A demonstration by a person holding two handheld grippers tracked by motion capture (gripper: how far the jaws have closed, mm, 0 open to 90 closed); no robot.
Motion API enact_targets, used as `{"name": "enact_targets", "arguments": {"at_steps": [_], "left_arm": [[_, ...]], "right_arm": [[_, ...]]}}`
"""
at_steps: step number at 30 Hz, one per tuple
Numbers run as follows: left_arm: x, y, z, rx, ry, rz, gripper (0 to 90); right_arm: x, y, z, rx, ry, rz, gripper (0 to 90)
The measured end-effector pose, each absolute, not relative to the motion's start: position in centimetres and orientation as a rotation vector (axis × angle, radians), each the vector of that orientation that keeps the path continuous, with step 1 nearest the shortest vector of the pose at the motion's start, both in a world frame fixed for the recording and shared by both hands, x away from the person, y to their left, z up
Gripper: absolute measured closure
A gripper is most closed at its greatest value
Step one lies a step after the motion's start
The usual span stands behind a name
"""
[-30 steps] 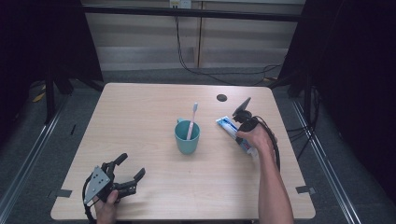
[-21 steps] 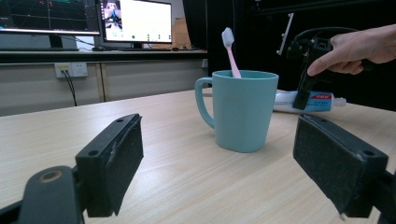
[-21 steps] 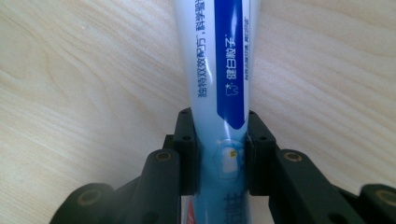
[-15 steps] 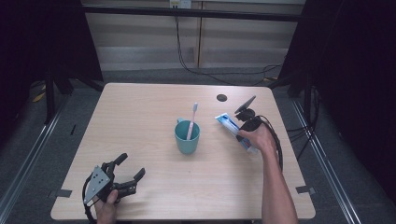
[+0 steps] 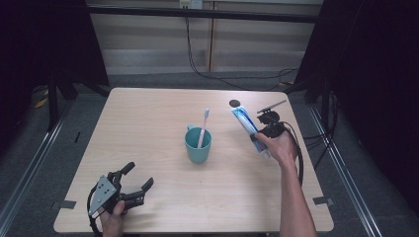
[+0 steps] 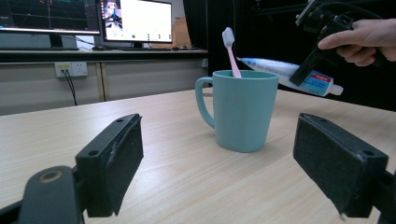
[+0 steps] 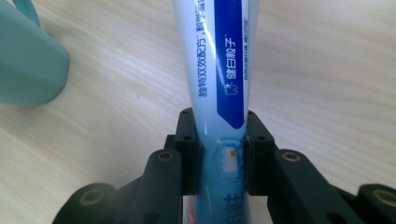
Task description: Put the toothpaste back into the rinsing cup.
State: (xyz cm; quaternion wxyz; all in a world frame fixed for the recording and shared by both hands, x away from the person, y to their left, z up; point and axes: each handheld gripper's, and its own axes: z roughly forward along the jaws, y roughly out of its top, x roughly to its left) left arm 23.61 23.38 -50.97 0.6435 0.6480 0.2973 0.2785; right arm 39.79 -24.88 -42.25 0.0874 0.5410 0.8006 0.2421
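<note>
Right hand-held gripper [image 7: 223,156] clamped on glossy toothpaste tube [image 7: 217,60]; left hand-held gripper [image 6: 233,163] foam-padded, jaws apart, facing smooth teal mug [image 6: 240,109]

Lighting: even and overhead; we find the surface [image 5: 163,123] well lit in the high view, its surroundings falling to near black at both sides. Shadows: soft and short, one pooled at the base of the mug [image 6: 241,112] in the left gripper view. Glare: two bright monitors [image 6: 135,21] behind, slightly washed out. Focus: we note the toothpaste tube [image 7: 219,60] reads sharp in the right gripper view, while the near black jaws blur in both gripper views. Overall resolution: modest, somewhat soft.
</note>
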Motion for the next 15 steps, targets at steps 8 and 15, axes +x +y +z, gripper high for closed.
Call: {"name": "enact_targets", "arguments": {"at_steps": [8,15], "left_arm": [[23.6,23.4,-51.0,1.475,0.681,0.632,16.0],[23.6,23.4,-51.0,1.476,0.681,0.633,16.0]], "right_arm": [[39.0,-24.7,-41.7,1.590,2.350,0.882,72.2],[38.4,-25.5,-41.1,1.602,2.254,1.060,72.3]]}}
